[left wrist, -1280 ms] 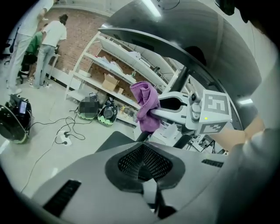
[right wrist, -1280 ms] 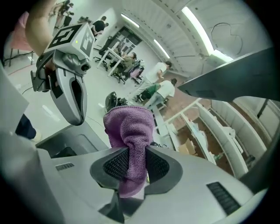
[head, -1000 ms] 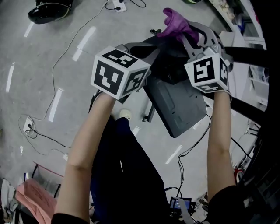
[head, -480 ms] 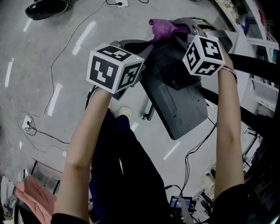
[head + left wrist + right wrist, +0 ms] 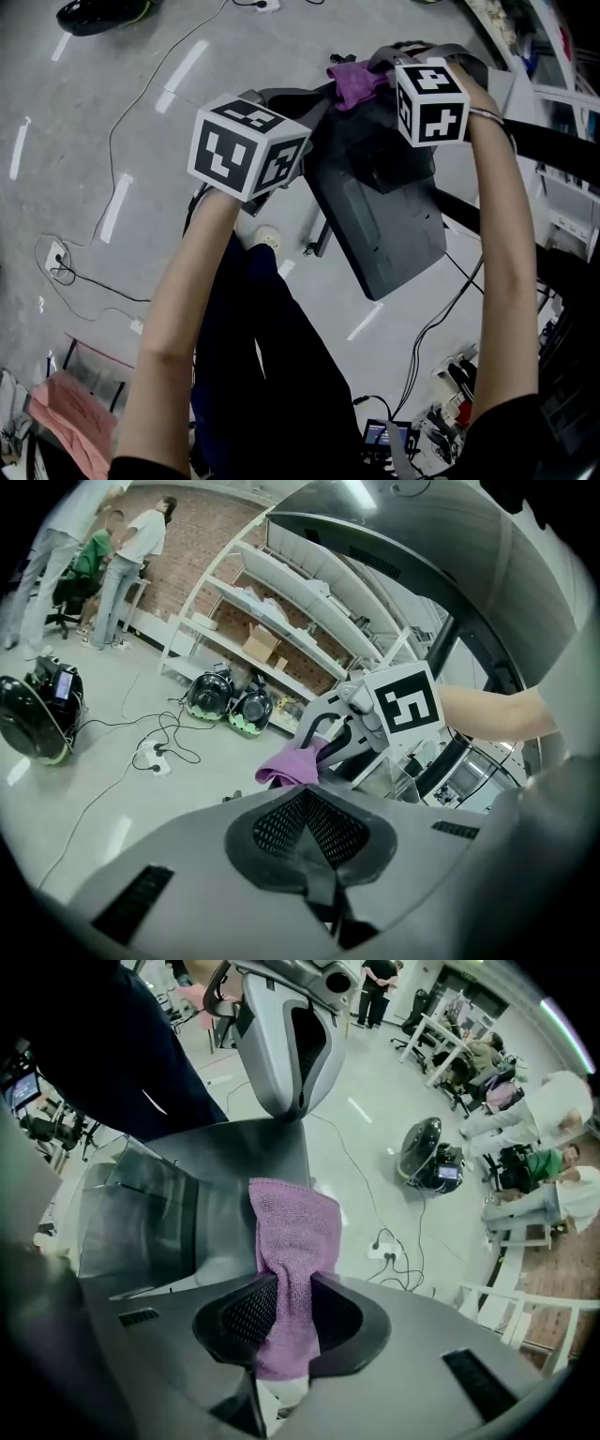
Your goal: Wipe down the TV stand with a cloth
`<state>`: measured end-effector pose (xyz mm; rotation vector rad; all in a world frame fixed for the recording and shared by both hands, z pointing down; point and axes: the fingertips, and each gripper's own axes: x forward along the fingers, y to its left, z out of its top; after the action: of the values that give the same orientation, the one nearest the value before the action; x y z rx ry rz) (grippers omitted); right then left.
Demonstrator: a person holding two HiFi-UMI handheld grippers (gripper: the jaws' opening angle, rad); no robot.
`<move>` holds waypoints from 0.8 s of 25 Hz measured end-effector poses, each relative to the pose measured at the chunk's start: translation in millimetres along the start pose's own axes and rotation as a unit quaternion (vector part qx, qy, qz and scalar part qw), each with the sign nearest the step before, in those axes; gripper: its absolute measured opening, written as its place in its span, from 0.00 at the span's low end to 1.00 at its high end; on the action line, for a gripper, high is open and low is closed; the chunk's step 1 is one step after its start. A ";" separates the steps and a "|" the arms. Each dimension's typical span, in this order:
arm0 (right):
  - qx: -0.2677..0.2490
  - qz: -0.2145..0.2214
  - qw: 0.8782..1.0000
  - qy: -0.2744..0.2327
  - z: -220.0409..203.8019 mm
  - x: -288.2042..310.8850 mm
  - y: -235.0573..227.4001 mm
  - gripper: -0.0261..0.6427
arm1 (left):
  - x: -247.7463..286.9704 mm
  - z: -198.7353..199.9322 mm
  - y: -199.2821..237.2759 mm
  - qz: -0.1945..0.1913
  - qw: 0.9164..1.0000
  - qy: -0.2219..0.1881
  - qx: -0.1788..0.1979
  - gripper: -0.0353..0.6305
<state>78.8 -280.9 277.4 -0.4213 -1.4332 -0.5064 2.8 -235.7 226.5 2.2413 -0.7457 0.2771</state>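
The right claw [image 5: 295, 1288] pinches the purple cloth [image 5: 291, 1222]; wiping well means pressing it flat along the TV stand [image 5: 384, 234], with the closed, empty left claw [image 5: 307, 799] aside.

The head camera looks steeply down past both forearms [image 5: 187, 281] onto the grey floor [image 5: 84, 122]. The camera on the left gripper [image 5: 317, 101] rides low behind its jaws, facing the shelving [image 5: 281, 583] and the right gripper [image 5: 326, 750]. The right gripper's camera faces back at the left gripper, close. All three views share the purple cloth [image 5: 354, 82], nearest in the right gripper's.
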 end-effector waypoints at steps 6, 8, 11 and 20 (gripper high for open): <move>-0.010 0.069 0.997 0.011 1.2 0.5 18.6 0.20 | -1.5 -2.8 -4.4 -0.005 1.000 0.000 -0.003 0.06; -0.012 0.092 0.996 0.014 1.4 0.3 24.9 0.20 | -3.0 -4.4 -4.7 -0.005 1.000 -0.001 -0.004 0.06; -0.034 0.129 0.991 0.026 4.1 1.1 38.1 0.20 | -6.1 -6.8 -3.8 -0.003 1.000 -0.002 -0.006 0.06; -0.028 0.242 0.968 0.064 -5.6 -2.6 73.5 0.20 | -14.6 -12.1 -3.0 -0.003 1.000 0.000 -0.007 0.06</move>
<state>124.8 -223.3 276.2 -0.7462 -1.1414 -0.1737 -6.8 -219.2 227.3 2.2304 -0.7400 0.2680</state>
